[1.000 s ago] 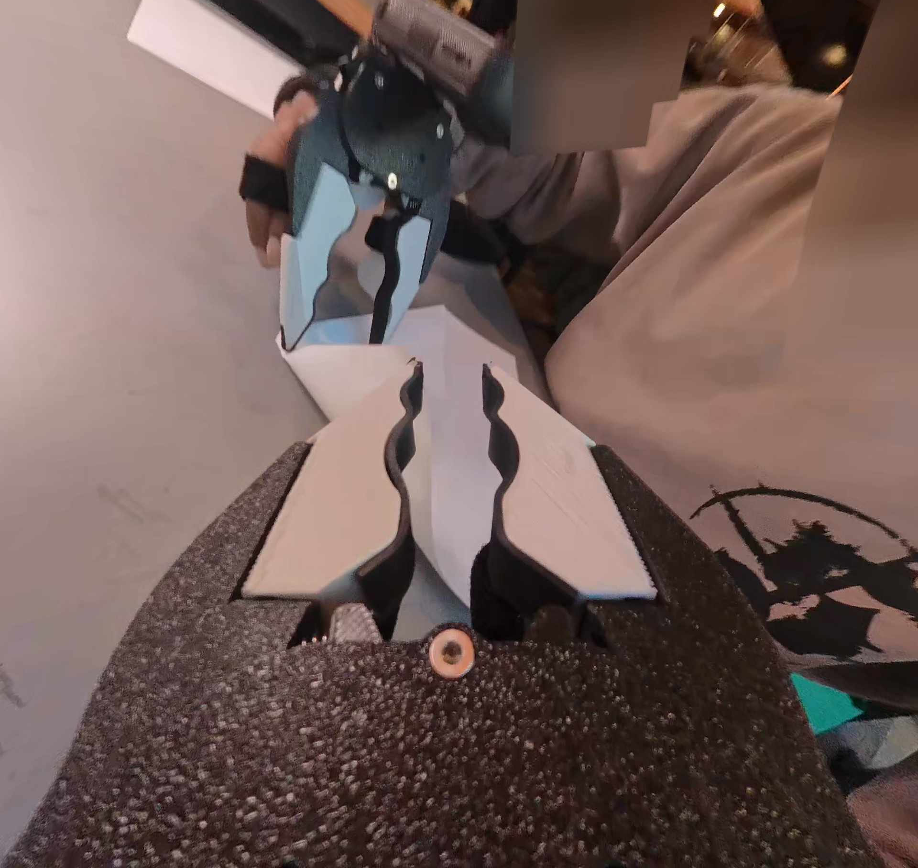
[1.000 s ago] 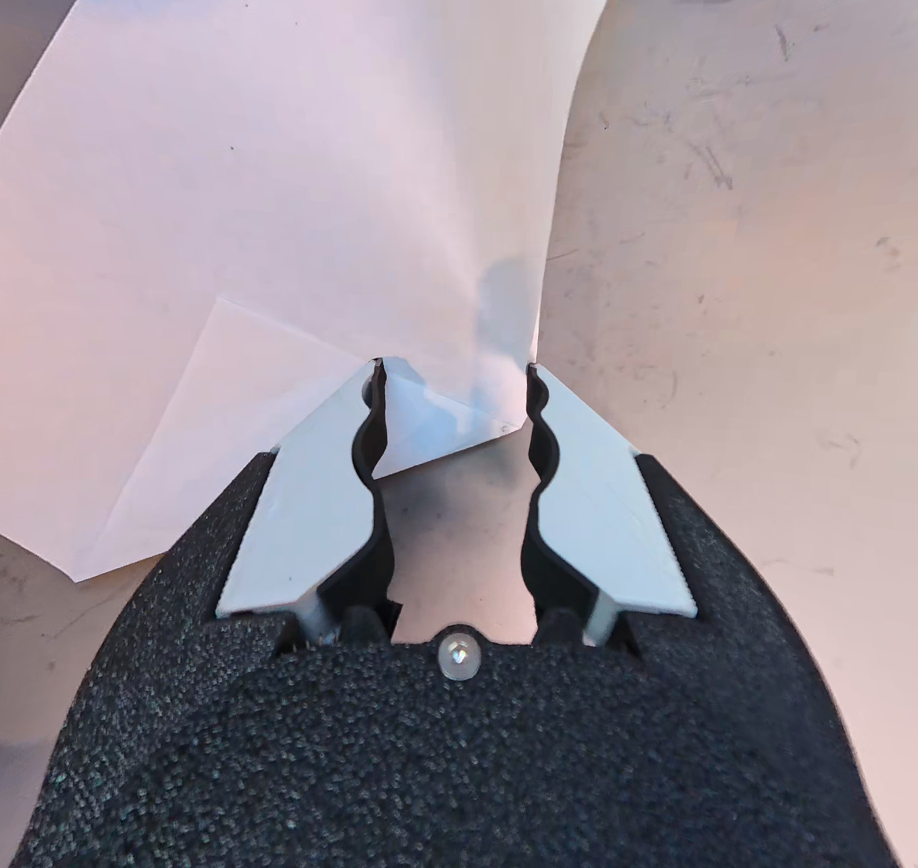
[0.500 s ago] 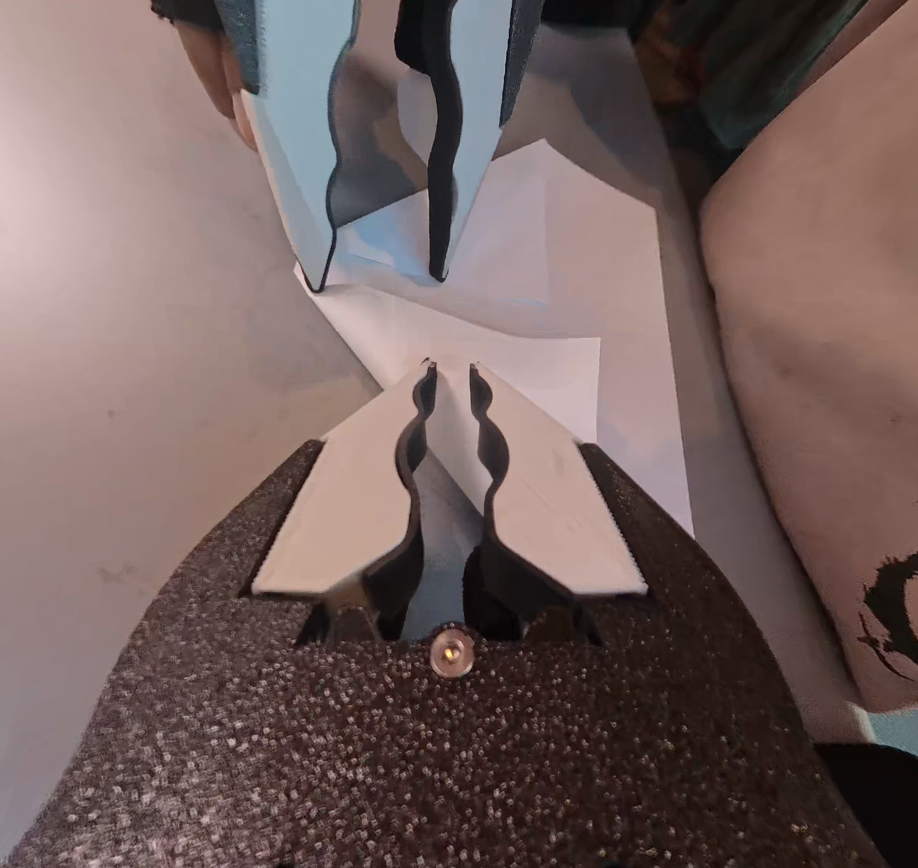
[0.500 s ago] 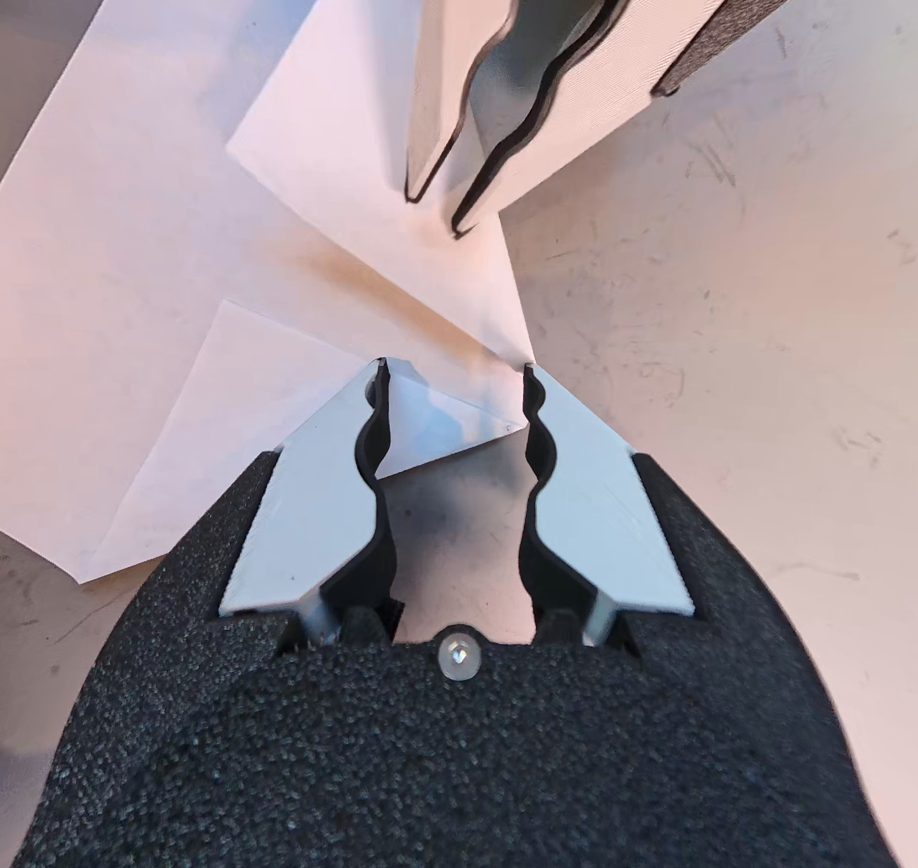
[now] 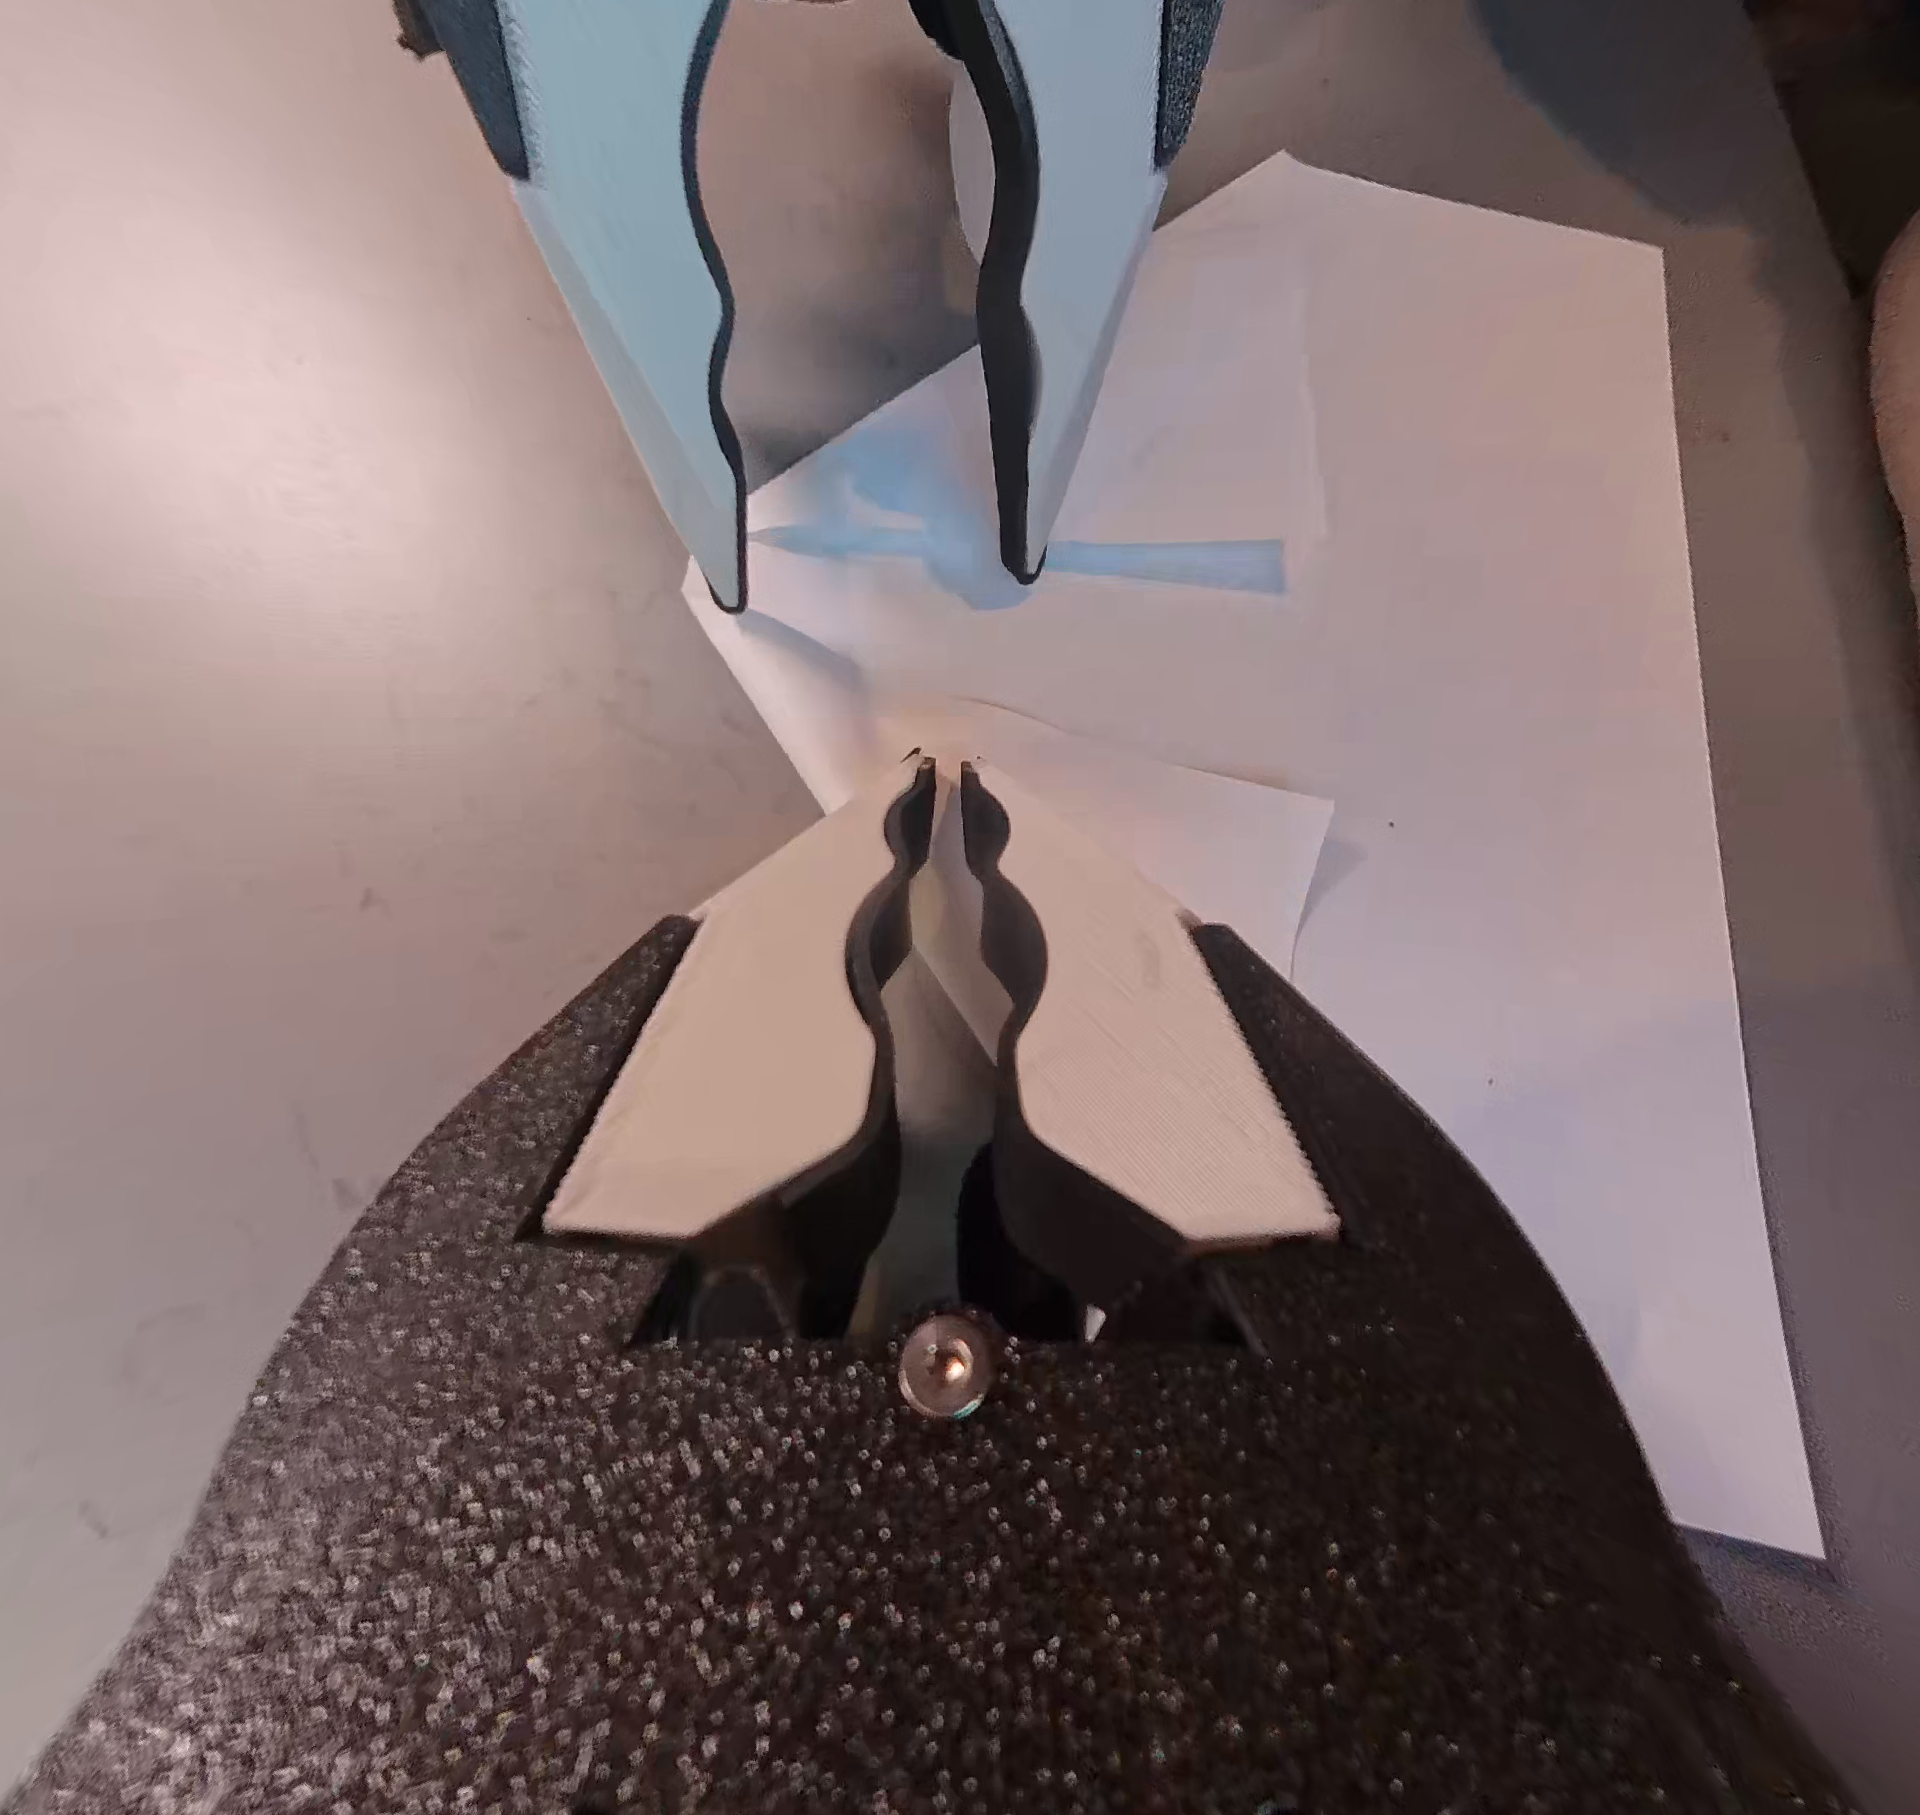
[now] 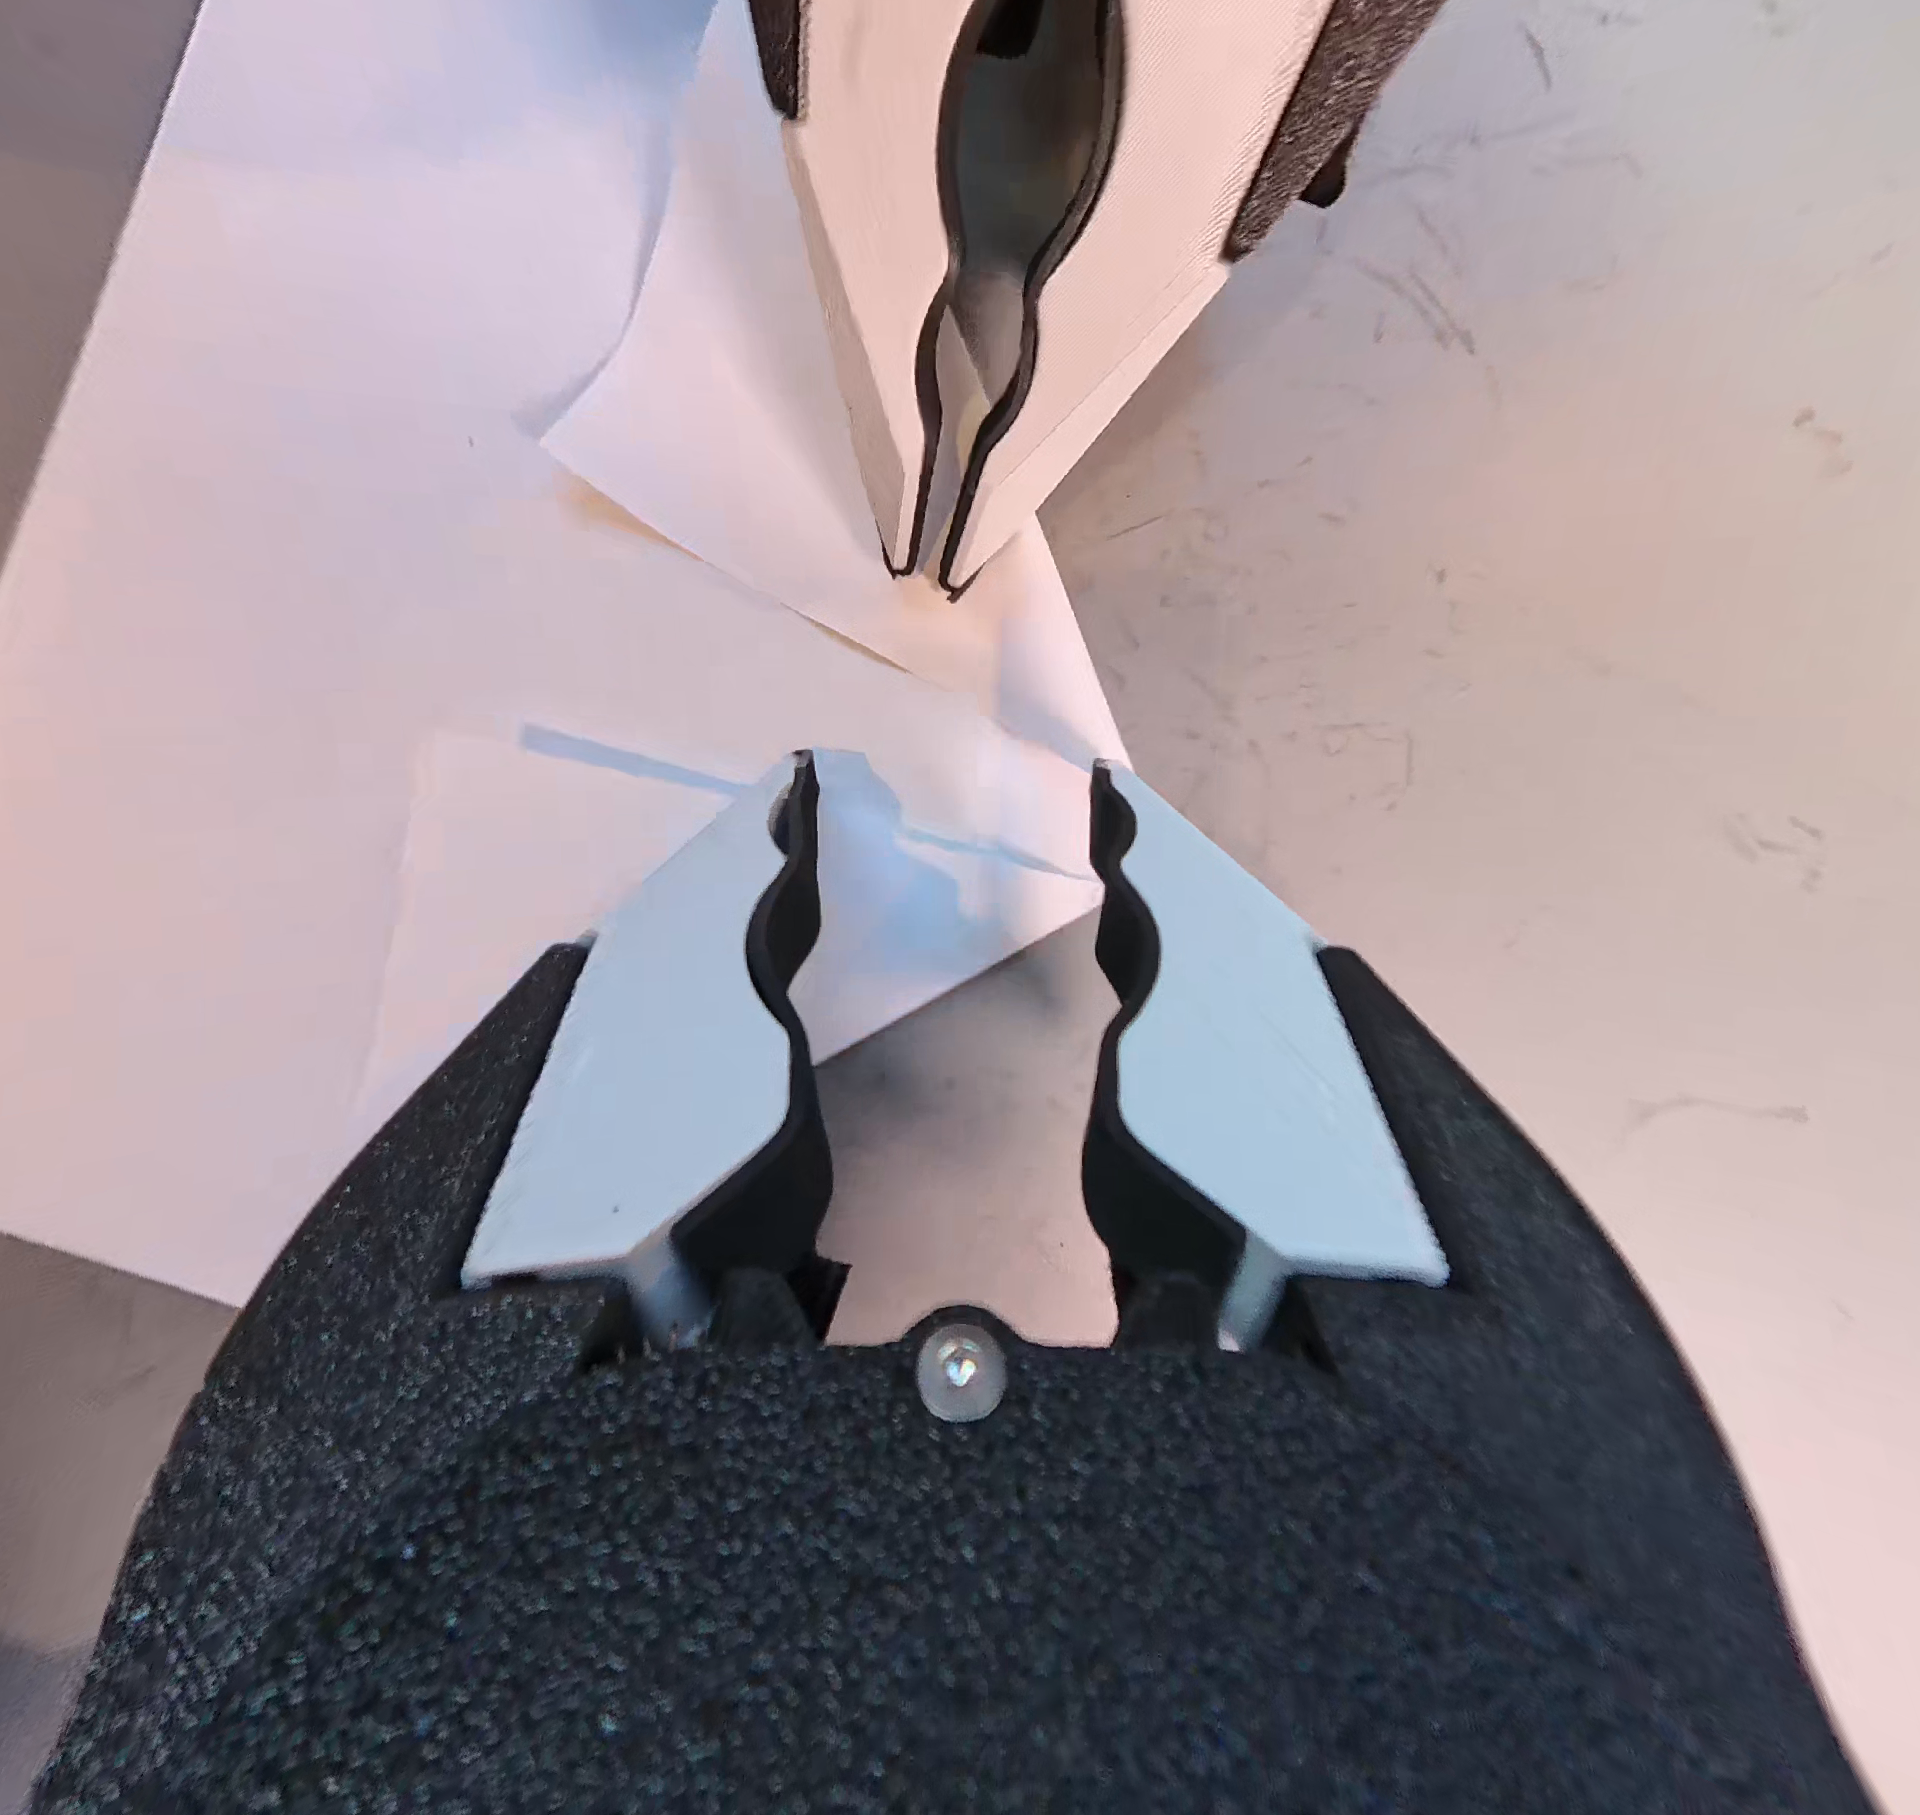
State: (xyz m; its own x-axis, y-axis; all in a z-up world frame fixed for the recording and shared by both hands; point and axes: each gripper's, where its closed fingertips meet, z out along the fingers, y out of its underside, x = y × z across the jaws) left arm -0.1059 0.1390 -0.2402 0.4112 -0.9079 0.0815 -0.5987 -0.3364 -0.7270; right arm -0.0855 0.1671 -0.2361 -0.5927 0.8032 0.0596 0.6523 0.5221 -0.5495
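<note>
Grey tabletop, scuffed and bare at the sides, carries a white sheet of paper lying flat, its long axis running away from the left gripper's camera along the right side of that view. One corner is folded over into a flap, its crease slanting across the sheet and its tip pointing toward the table's open side.

Next in size, the right gripper stands with its jaws wide apart, tips resting down on the sheet: one fingertip on a smaller folded corner, the other at the paper's edge by bare table. It grasps nothing.

Facing it, close by but not touching, the left gripper has its jaws drawn almost together, pinching the folded flap between the tips.

Against a second ago, the flap was raised high and curling; now it is laid over onto the sheet, and the left gripper has come in close to the right one, its jaws narrower than before.
</note>
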